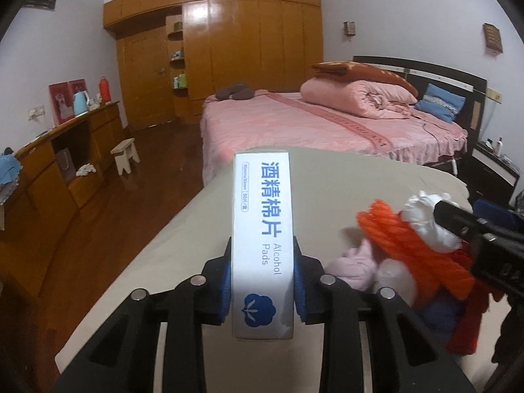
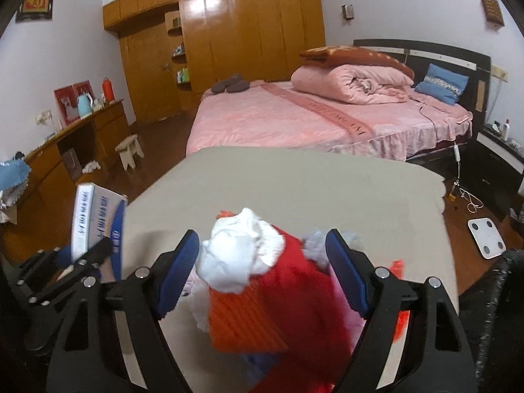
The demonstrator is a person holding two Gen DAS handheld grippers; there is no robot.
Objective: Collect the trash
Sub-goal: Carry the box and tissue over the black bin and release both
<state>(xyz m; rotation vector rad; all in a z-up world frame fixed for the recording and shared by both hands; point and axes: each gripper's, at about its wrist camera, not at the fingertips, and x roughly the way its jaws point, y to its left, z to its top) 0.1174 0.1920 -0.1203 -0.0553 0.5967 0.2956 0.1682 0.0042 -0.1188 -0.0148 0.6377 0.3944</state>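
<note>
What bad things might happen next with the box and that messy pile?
The left gripper pinches only the near end of the alcohol pads box, so the long box might tip or slip out. The right gripper is open around the white crumpled wad on the red pile; closing may snag red material too.

Glossy cardboard box (image 1: 262, 245), ribbed orange plastic bag (image 2: 245, 321), matt beige tablecloth (image 2: 294, 180).

Bare beige table (image 2: 294, 180) beyond the trash pile (image 2: 262, 288); pink bed (image 2: 278, 121) behind.
</note>
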